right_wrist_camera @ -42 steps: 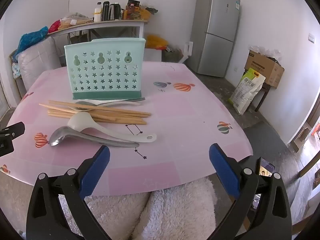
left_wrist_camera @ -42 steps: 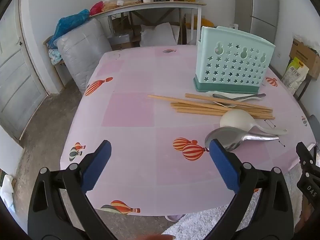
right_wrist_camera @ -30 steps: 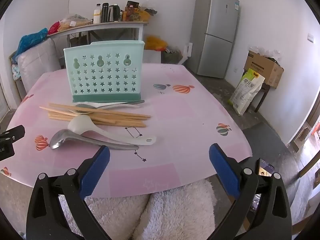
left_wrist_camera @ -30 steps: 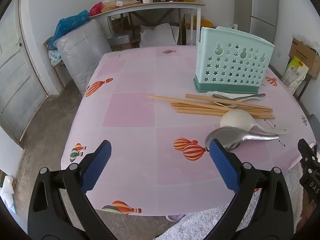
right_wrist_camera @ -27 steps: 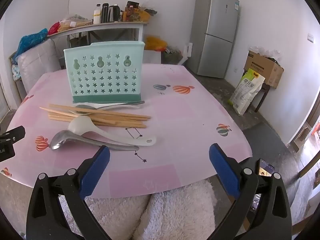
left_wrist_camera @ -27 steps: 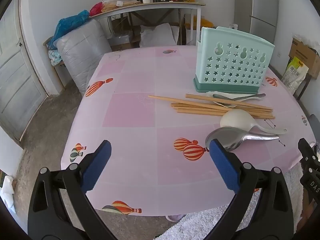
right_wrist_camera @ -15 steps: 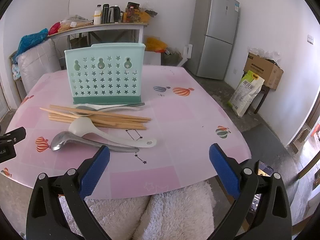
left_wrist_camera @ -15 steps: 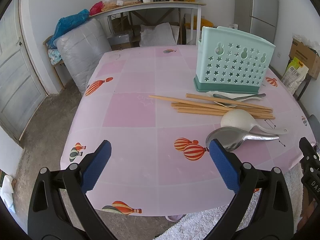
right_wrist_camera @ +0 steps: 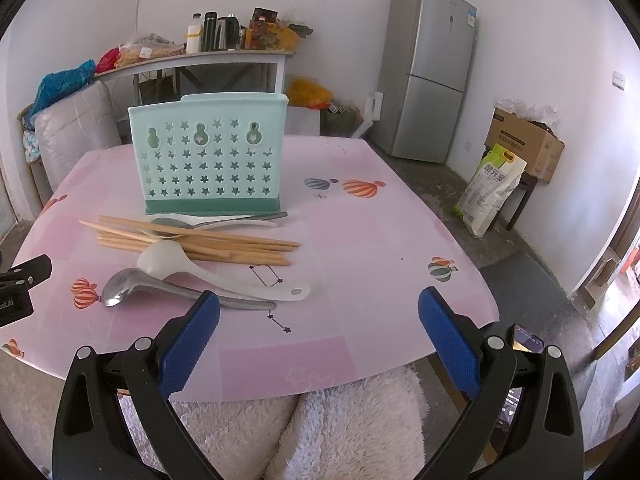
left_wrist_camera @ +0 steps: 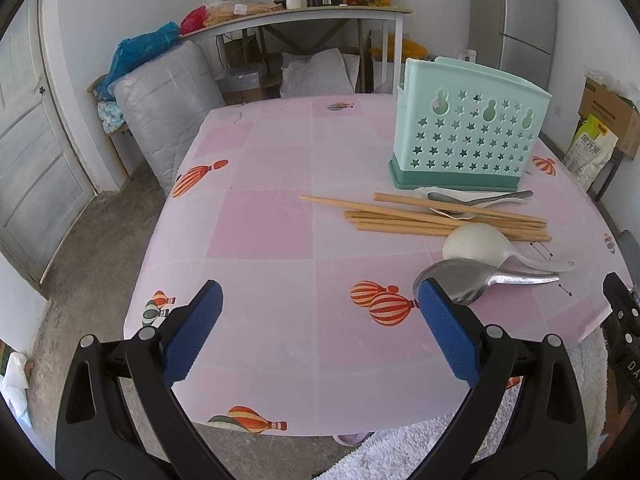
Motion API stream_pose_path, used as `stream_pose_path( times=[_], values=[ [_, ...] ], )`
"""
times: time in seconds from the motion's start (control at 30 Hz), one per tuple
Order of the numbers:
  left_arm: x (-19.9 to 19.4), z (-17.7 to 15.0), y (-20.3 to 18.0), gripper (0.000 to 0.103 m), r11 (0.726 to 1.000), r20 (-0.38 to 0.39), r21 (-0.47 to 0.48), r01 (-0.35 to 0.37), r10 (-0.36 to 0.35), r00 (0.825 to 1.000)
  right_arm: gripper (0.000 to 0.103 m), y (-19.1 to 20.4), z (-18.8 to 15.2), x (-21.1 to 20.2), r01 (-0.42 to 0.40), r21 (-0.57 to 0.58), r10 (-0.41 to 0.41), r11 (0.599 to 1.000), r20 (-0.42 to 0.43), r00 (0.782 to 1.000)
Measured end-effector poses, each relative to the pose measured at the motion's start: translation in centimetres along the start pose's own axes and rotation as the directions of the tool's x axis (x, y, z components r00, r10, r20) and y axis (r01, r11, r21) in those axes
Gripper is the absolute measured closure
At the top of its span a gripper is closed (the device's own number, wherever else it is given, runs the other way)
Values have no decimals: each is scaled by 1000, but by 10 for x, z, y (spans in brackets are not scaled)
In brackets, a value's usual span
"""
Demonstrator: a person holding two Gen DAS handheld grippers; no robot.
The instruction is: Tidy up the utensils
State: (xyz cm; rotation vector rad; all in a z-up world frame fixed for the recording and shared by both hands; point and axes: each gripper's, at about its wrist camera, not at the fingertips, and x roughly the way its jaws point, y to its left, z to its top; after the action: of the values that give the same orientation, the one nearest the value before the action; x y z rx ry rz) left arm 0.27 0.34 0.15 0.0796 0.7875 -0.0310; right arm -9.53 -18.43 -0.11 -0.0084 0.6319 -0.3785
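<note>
A mint-green utensil holder (left_wrist_camera: 468,140) (right_wrist_camera: 210,156) with star holes stands upright on the pink table (left_wrist_camera: 280,168) (right_wrist_camera: 360,224). In front of it lie several wooden chopsticks (left_wrist_camera: 420,216) (right_wrist_camera: 224,246), a small metal spoon (left_wrist_camera: 476,199) (right_wrist_camera: 224,220), a white plastic ladle (left_wrist_camera: 484,246) (right_wrist_camera: 200,270) and a metal ladle (left_wrist_camera: 468,280) (right_wrist_camera: 160,288). My left gripper (left_wrist_camera: 318,330) is open and empty above the table's near edge, left of the utensils. My right gripper (right_wrist_camera: 318,334) is open and empty at the near edge, just in front of the ladle handles.
A fluffy white rug (right_wrist_camera: 340,428) lies below the table edge. Behind the table stand a cluttered side table (left_wrist_camera: 304,16), a grey bundle (left_wrist_camera: 168,96), a fridge (right_wrist_camera: 428,72) and a cardboard box (right_wrist_camera: 524,140). A phone (right_wrist_camera: 524,344) shows by the right gripper.
The right gripper has crept slightly forward toward the utensils. The left gripper has barely moved. Both stay open and empty.
</note>
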Motion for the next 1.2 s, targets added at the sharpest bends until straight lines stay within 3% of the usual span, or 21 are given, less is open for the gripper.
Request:
stream_pose_path(
  times=[0.9, 1.03, 1.2],
  values=[
    [2, 3, 10, 9, 1000, 12, 5, 3, -3, 1000, 6, 1, 2, -3, 0, 1, 0, 1000, 8, 1000],
    [5, 4, 11, 9, 1000, 12, 12, 21, -21, 1000, 6, 3, 1, -4, 2, -4, -2, 1000, 13, 1000],
    [13, 5, 8, 9, 994, -12, 24, 108, -108, 994, 6, 2, -2, -1, -3, -2, 3, 1000, 6, 1000]
  ],
)
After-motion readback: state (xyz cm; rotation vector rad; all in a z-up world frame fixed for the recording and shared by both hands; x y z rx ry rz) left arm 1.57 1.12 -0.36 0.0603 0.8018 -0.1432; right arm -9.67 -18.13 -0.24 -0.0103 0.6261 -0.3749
